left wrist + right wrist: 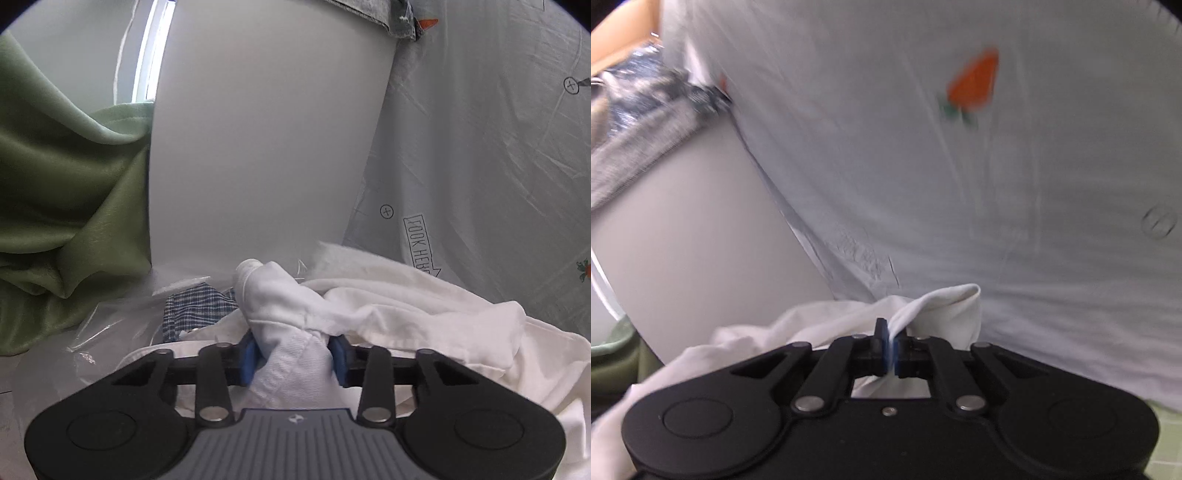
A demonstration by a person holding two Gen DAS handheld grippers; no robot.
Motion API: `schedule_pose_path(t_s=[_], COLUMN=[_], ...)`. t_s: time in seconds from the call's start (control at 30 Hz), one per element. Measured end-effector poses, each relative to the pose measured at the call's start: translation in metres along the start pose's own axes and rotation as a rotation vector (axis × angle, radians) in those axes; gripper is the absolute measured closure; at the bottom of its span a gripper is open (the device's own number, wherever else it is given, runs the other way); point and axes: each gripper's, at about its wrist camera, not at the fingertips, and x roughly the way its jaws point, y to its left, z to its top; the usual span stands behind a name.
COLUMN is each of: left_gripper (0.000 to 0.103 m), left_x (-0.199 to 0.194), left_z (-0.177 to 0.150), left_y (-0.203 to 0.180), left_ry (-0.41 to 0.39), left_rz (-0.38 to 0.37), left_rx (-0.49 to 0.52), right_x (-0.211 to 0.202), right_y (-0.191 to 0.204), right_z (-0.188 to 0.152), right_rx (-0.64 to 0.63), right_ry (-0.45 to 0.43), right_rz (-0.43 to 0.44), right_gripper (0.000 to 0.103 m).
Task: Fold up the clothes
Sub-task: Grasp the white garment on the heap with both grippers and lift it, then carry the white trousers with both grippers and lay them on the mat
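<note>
A crumpled white garment (424, 314) lies in a heap on a pale printed bedsheet (480, 166). My left gripper (295, 356) is shut on a thick bunched fold of it, blue pads (248, 356) pressing from both sides, and a rolled end of the cloth sticks up past the fingers. In the right wrist view the same white garment (820, 321) trails to the left. My right gripper (891, 350) is shut on a thin edge of it, with the pads almost touching and a corner of cloth standing up just beyond them.
A green curtain or blanket (55, 203) hangs at the left. A smooth grey panel (258, 147) rises behind the heap. A blue checked cloth (195, 306) lies under clear plastic wrap (110, 332). Grey patterned fabric (635, 129) sits at the upper left. The bedsheet (997, 184) carries a carrot print (975, 81).
</note>
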Motion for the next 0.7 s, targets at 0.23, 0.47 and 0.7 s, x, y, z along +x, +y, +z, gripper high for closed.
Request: schedule_pose_path(t_s=[0.23, 0.47, 0.7], left_gripper=[0.074, 0.08, 0.078], left_x=[-0.085, -0.205, -0.28], left_z=[0.001, -0.026, -0.116], left_y=[0.001, -0.016, -0.074], left_ry=[-0.091, -0.179, -0.013], left_rz=[-0.082, -0.249, -0.486], left_rx=[0.031, 0.1, 0.235], right_x=[-0.126, -0.279, -0.437], right_y=[0.034, 0.03, -0.044], right_z=[-0.003, -0.032, -0.071], right_rx=[-0.097, -0.097, -0.057], right_ry=[-0.194, -0.373, -0.413], right_rz=[-0.072, -0.267, -0.627], right_gripper=[0.101, 0.102, 0.101])
